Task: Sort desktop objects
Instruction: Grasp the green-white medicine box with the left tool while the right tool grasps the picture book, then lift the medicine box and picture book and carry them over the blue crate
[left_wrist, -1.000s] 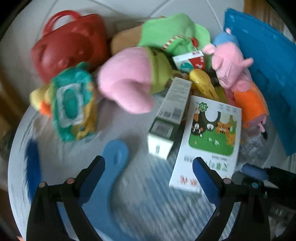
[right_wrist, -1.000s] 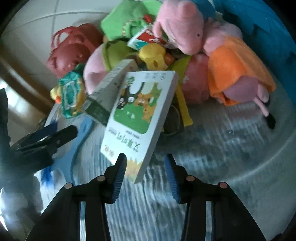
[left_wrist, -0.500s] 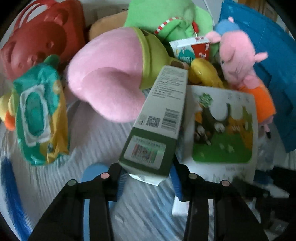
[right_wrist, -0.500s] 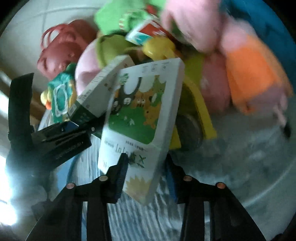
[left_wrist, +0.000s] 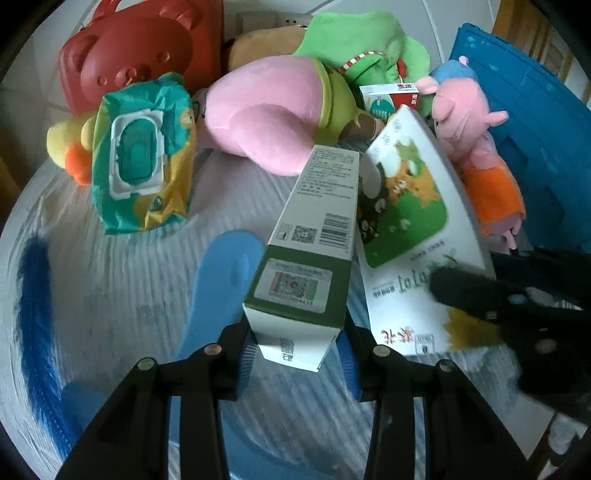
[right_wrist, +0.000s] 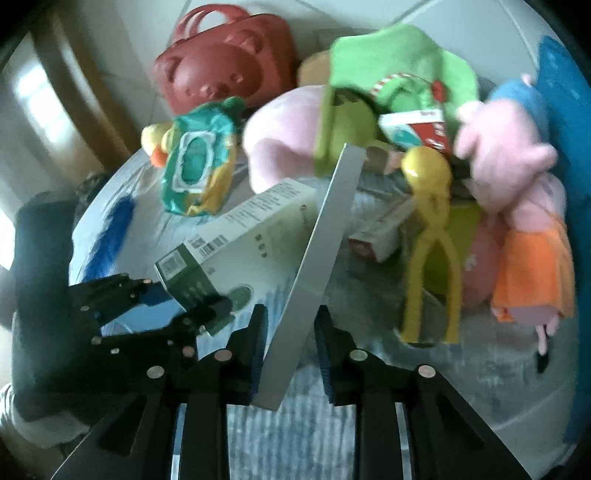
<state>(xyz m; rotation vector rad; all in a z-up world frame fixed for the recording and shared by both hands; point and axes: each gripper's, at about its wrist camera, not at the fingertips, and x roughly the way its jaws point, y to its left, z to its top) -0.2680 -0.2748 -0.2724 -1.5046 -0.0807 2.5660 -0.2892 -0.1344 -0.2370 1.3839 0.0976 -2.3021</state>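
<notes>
My left gripper is shut on the near end of a long green-and-white box, lifted off the table; the box also shows in the right wrist view. My right gripper is shut on a thin white picture book, held on edge and tilted; its cover with a green cartoon shows in the left wrist view. The right gripper appears as a dark blur in the left wrist view, and the left gripper in the right wrist view.
On the round table lie a blue shoehorn, a wet-wipes pack, a pink plush, a red bear bag, a pig plush, yellow tongs and a blue bin.
Both grippers closed on their objects and lifted them: the left raised the box, the right tipped the book up on edge. A second ago the left gripper was open and empty.
</notes>
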